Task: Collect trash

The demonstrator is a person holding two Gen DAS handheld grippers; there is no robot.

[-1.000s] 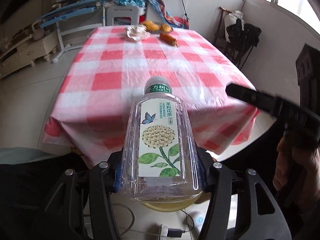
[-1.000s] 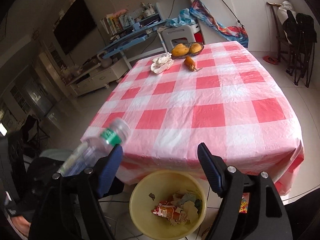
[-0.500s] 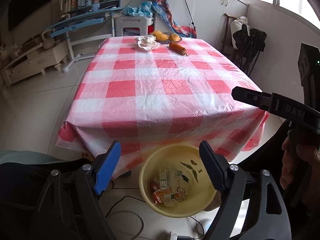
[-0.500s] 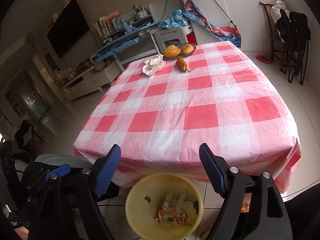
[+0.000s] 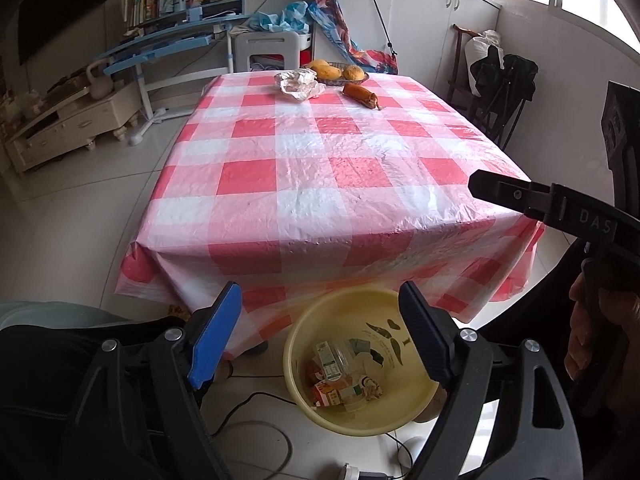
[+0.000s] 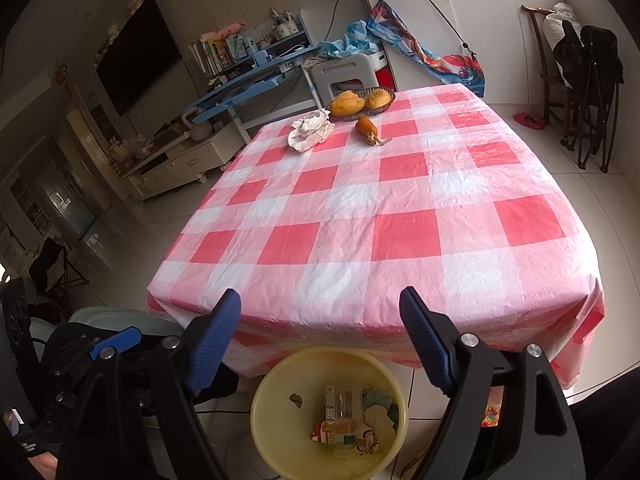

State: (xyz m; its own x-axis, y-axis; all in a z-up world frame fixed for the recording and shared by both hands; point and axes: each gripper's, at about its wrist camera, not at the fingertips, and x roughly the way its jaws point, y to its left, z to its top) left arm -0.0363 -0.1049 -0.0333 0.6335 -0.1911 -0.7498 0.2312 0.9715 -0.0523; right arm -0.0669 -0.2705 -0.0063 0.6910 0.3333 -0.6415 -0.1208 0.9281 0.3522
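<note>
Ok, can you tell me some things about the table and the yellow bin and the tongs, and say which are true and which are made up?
1. The yellow bin stands on the floor at the near edge of the table. True.
2. The left tongs are squeezing a bottle. False: they are open with nothing between them.
3. A crumpled white paper lies at the far end of the checked tablecloth. True.
4. The bin is empty. False: a clear plastic bottle and cartons lie inside.
5. The right tongs are open and hold nothing. True.
6. The fruit basket sits on the floor. False: it sits on the table's far end.
</note>
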